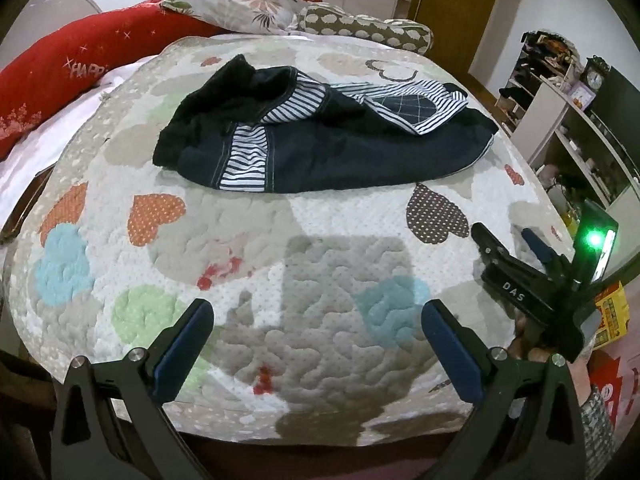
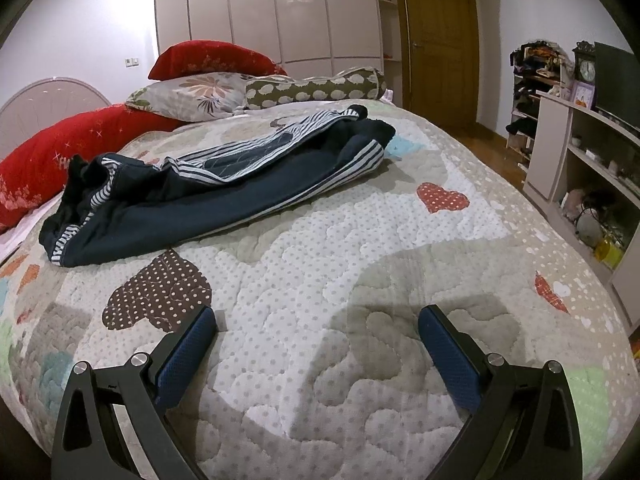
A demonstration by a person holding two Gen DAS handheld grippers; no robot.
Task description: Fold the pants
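Left claw: the left gripper [image 1: 316, 336] hangs over the near edge of the bed [image 1: 100, 240], fingers spread wide with nothing between them; I judge it is placed there to start a reach toward the garment.

Pants: the pants [image 1: 320, 152] lie crumpled past the middle of the bed, toward its far edge and well apart from both claws. They are dark navy, with striped panels and some lining turned outward. They look unfolded, so the task appears not yet begun; the bunched cloth probably needs spreading flat first.

Pillows: red pillows [image 1: 72, 68], a floral pillow [image 1: 240, 4] and a patterned bolster [image 1: 360, 28] sit along the far edge, clear of the garment.

Right claw: the right gripper [image 2: 318, 332] hovers over the near right part of the bed, fingers likewise spread and empty. It also shows at the right side of the left wrist view [image 1: 508, 240].

Containers: open shelves [image 2: 592, 176] stand beside the bed's right edge; they hold small items too blurred to name, plus a clock [image 2: 587, 69] on top.
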